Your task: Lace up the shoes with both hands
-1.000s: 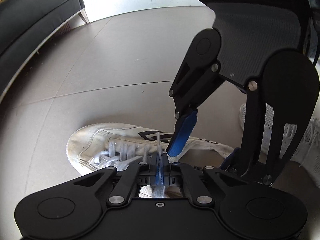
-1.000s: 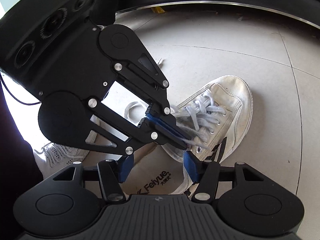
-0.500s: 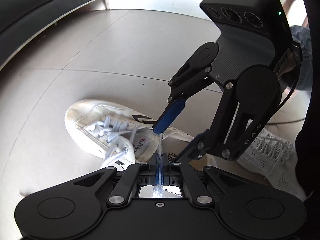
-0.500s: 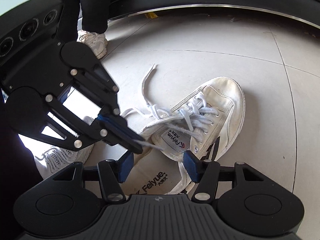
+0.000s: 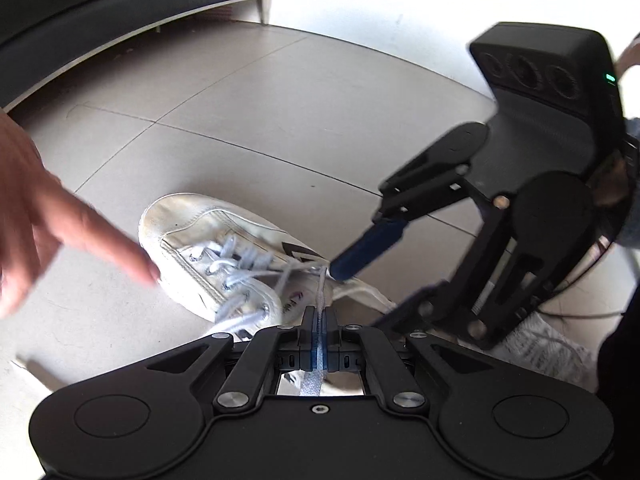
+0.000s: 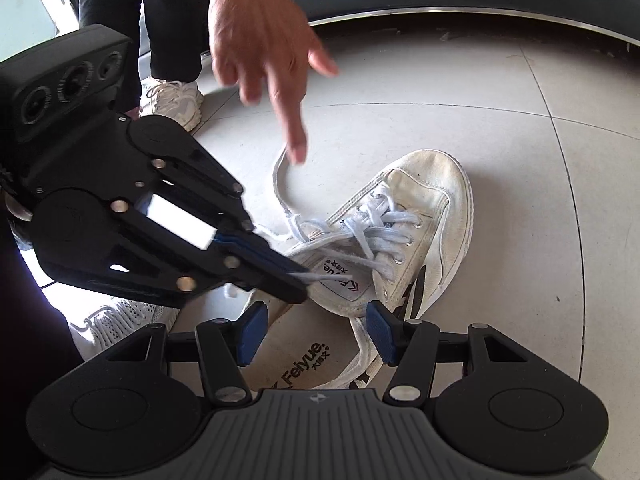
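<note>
Newly entered since a moment ago: bare hand point(image 6: 264, 36), finger pointing down at loose lace point(image 6: 280, 184). One white shoe point(image 6: 400, 240) flat on tiled floor point(image 6: 520, 128), mid-tile, open floor beyond toe. Two grippers: left gripper point(image 5: 319, 332) clenched on lace end; right gripper point(image 6: 312, 330) released, jaws apart over shoe's heel, nothing between. Sofa point(image 5: 120, 8) along floor's far edge.
</note>
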Action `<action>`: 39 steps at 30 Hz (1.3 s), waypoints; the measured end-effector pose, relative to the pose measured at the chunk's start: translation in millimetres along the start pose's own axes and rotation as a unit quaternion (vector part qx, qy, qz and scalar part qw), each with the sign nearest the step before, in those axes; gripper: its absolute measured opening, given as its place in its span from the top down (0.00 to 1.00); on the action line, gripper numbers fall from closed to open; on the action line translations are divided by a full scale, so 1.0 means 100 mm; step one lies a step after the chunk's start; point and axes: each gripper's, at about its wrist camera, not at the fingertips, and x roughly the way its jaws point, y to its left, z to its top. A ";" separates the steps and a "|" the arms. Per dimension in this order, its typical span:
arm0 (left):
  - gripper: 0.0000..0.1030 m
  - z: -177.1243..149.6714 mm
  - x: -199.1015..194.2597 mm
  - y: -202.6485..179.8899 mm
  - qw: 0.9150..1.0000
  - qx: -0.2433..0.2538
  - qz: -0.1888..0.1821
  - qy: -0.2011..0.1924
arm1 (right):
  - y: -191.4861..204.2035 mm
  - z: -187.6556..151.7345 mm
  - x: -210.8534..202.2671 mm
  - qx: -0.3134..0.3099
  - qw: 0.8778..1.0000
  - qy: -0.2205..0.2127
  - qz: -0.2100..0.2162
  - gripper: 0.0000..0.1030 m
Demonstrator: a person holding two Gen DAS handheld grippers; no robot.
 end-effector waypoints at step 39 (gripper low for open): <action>0.76 -0.55 -0.12 1.07 0.908 -0.393 -0.136 -0.054 | 0.02 -0.03 -0.04 0.017 0.999 0.034 -0.023 0.35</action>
